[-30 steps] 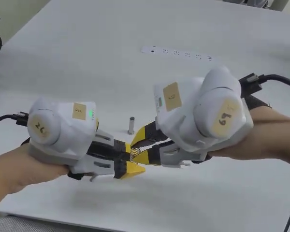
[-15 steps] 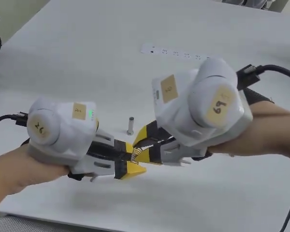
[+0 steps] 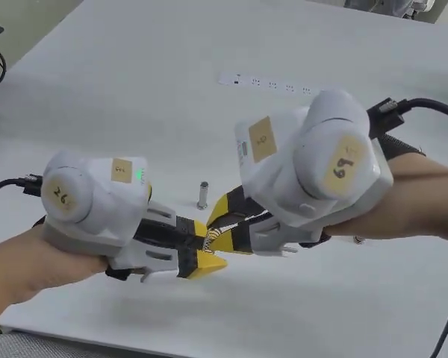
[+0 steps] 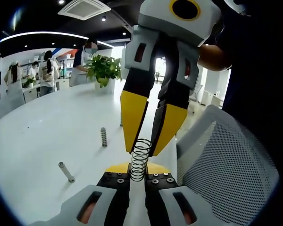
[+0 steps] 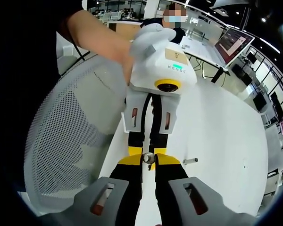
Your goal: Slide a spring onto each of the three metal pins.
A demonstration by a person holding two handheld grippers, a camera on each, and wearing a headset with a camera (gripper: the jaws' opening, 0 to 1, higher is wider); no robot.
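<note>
White workbench [image 3: 97,89] carries an upright pin [image 3: 202,194], a power strip [image 3: 272,82] (plant [image 4: 104,69] beyond).

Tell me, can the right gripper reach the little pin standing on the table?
Probably yes. The pin stands just past the right gripper with bare table between, but its jaws seem shut on the spring.

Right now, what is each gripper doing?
Left gripper: closed on the spring.
Right gripper: closed on the same spring's other end.
</note>
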